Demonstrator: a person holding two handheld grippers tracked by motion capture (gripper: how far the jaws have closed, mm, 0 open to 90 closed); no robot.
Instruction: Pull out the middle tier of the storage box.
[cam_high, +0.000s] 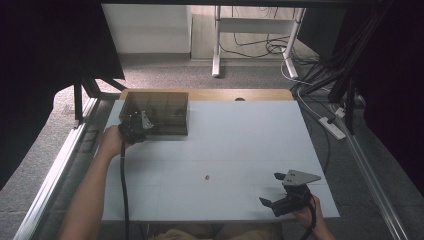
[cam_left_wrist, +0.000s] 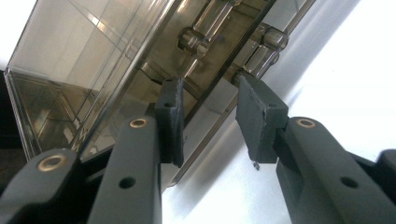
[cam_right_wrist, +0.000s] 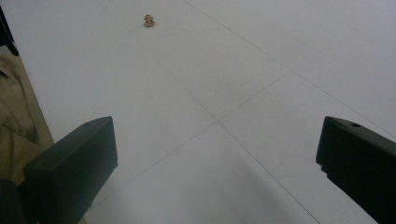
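Gripping spot: left gripper (cam_left_wrist: 208, 121) sits at the near left corner of the smoked clear plastic organizer box (cam_high: 156, 114), at the far left of the white table (cam_high: 250, 135).
Left jaws: partly closed, straddling the box's front edge beside its hinge-like latch knuckles (cam_left_wrist: 196, 39); one pad (cam_left_wrist: 170, 119) lies against the box wall, the other pad (cam_left_wrist: 259, 119) is just off the rim over the table. Whether they truly press on the plastic, I cannot tell.
Box: lid down, dividers visible through the tinted walls, flat on the table near its far edge.
Left hand (cam_high: 111, 140): wrapped round the gripper body, cable trailing back along the forearm.
Right gripper (cam_high: 280, 192): low over the near right corner of the table, held by the right hand (cam_high: 307, 216).
Right jaws: spread wide, nothing between them, bare tabletop below.
Small brown bit (cam_right_wrist: 149, 20): lying alone mid-table, well apart from both grippers and the box.
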